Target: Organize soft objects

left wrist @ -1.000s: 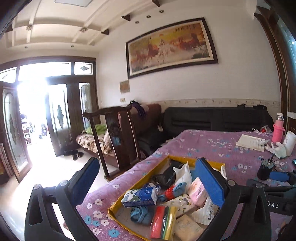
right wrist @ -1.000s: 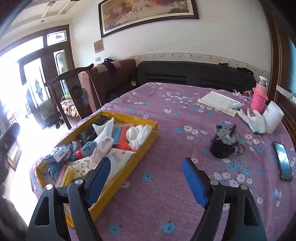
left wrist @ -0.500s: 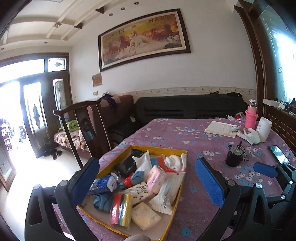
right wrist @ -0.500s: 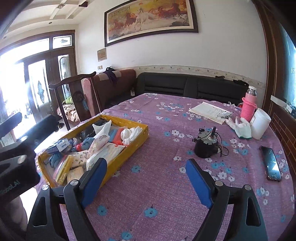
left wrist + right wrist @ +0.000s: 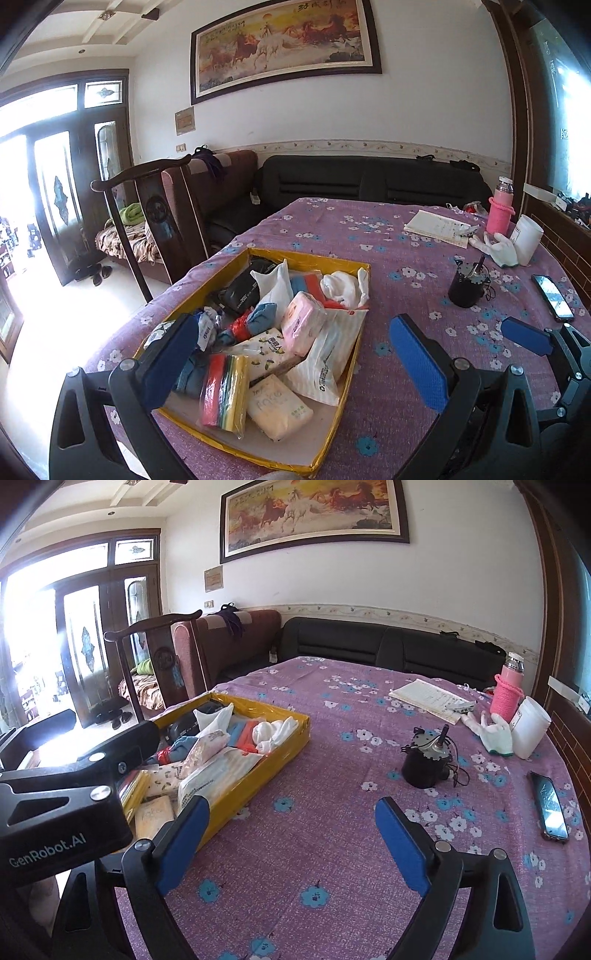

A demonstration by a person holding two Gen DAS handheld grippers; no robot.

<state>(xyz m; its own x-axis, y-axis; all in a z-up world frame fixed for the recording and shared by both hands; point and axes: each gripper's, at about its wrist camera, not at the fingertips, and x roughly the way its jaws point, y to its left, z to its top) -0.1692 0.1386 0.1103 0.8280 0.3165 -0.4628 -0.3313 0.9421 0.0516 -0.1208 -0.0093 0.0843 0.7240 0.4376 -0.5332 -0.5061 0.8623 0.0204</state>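
Observation:
A yellow tray [image 5: 334,426] [image 5: 291,734] on the purple flowered tablecloth holds several soft items: tissue packs [image 5: 279,406], a pink pack [image 5: 301,323], a rainbow cloth pack [image 5: 223,393], white plastic bags [image 5: 328,358], white cloth [image 5: 345,286], blue cloth [image 5: 262,317] and a black pouch [image 5: 242,290]. My left gripper [image 5: 295,363] is open and empty, above the tray's near end. My right gripper [image 5: 291,843] is open and empty over bare cloth right of the tray. The left gripper's body shows in the right wrist view [image 5: 62,808].
On the table's right side stand a black motor [image 5: 424,758], a phone [image 5: 550,805], a white glove [image 5: 493,731], a white cup [image 5: 530,727], a pink bottle [image 5: 509,690] and a notebook [image 5: 428,698]. A wooden chair [image 5: 147,206] and sofas stand beyond the table.
Both grippers have swung right and tilted down towards the table. The left gripper now looks over the tray from its near end. Nothing was grasped.

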